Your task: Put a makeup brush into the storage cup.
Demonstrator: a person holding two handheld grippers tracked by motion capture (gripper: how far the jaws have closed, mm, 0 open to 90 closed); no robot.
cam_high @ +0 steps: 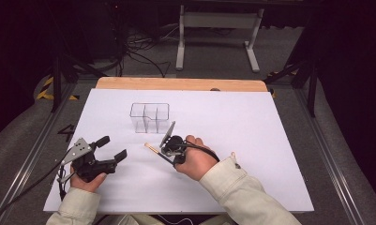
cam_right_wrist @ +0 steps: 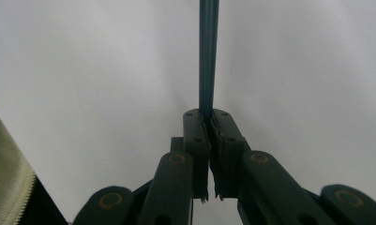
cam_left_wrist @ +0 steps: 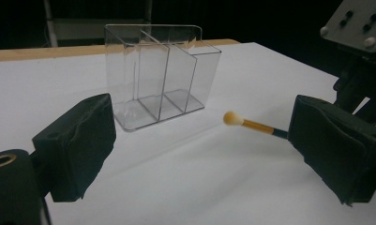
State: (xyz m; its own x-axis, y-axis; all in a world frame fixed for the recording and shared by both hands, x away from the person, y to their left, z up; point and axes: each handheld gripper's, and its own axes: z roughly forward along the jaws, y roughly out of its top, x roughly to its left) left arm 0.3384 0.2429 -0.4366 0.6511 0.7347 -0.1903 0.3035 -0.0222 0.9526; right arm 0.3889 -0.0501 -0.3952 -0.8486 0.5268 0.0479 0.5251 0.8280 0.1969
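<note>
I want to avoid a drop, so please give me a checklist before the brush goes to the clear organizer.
1. Right hand-held gripper shut on the brush handle: ok.
2. Brush lifted off the white table cover: cannot tell.
3. Clear organizer upright, compartments empty: ok.
4. Left hand-held gripper open, apart from the organizer: ok.
5. Path between brush tip and organizer free: ok.

On my screen: a white sheet (cam_high: 251, 140) covering the bench (cam_high: 181, 84), whose wooden far edge shows beyond it. Behind the bench, a white metal frame (cam_high: 218, 21) standing on grey floor (cam_high: 279, 42), with loose black cables (cam_high: 139, 51) beside it. Yellow-black tape (cam_high: 46, 89) marks the floor at left.
</note>
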